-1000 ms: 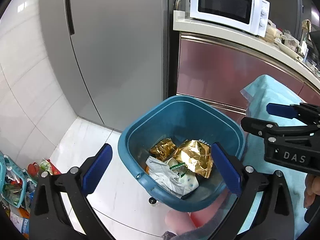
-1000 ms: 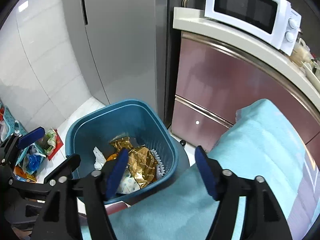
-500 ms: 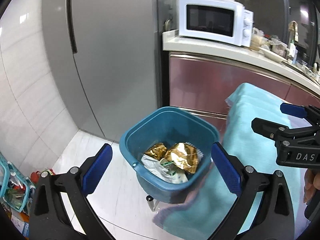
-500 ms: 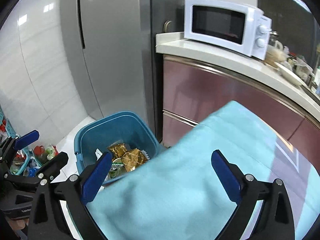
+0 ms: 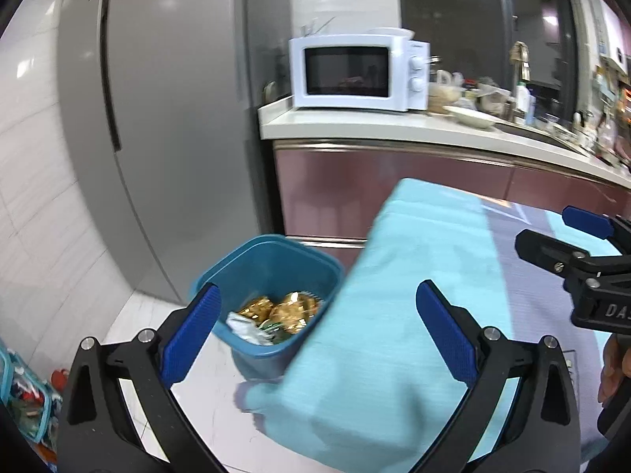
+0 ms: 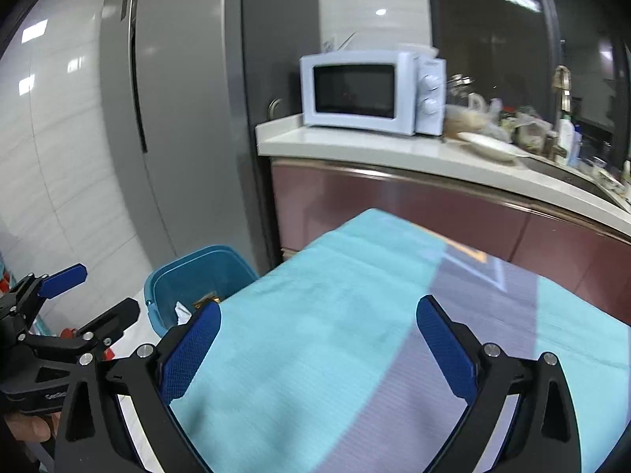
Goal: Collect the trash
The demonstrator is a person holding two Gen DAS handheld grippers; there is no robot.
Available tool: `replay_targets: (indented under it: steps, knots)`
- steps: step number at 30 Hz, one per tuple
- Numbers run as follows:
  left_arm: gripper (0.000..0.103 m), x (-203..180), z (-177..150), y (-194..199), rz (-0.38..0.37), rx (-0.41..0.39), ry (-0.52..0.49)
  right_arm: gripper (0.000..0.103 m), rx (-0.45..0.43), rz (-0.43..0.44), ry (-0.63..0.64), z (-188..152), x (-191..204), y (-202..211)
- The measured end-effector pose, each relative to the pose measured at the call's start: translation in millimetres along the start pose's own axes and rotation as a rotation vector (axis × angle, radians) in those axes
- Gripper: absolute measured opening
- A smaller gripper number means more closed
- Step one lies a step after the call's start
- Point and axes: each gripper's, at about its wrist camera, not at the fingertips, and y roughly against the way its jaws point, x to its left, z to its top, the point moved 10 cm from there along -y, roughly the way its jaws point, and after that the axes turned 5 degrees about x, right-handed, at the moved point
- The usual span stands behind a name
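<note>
A blue bin [image 5: 272, 260] stands on the floor beside a table under a light blue cloth [image 5: 414, 315]. Gold foil wrappers [image 5: 290, 309] and crumpled white paper [image 5: 246, 327] lie inside it. My left gripper [image 5: 315, 327] is open and empty, held back from the bin, over the cloth's near corner. My right gripper [image 6: 317, 349] is open and empty above the cloth [image 6: 355, 335]. The bin [image 6: 189, 283] shows at its lower left, partly hidden by the cloth. Each gripper appears in the other's view: the right gripper [image 5: 568, 240] at the right edge, the left gripper [image 6: 79, 299] at the left edge.
A grey fridge [image 5: 165, 138] stands behind the bin. A white microwave [image 5: 355, 73] sits on a counter [image 5: 434, 130] with dishes and bottles, above maroon cabinets [image 5: 355, 197]. A basket with colourful items [image 5: 23, 402] rests on the white floor at lower left.
Both grippers have pulled back and risen from over the bin, which now looks smaller and lower. The right gripper's jaws have spread wider. The cloth now fills more of both views.
</note>
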Motion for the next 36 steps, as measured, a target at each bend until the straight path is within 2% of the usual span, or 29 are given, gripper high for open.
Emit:
replay_targets:
  steps: [9, 17, 26, 36]
  knots:
    - [0.097, -58, 4, 33, -0.083, -0.052, -0.051, 0.096, -0.095, -0.099, -0.055, -21, -48, 65]
    - [0.097, -104, 7, 76, -0.199, -0.150, -0.059, 0.096, -0.166, -0.195, -0.117, -40, -84, 114]
    - [0.097, -153, -6, 124, -0.319, -0.261, -0.105, 0.096, -0.230, -0.350, -0.179, -71, -118, 168]
    - [0.097, -198, -29, 163, -0.437, -0.337, -0.153, 0.096, -0.294, -0.468, -0.249, -101, -139, 216]
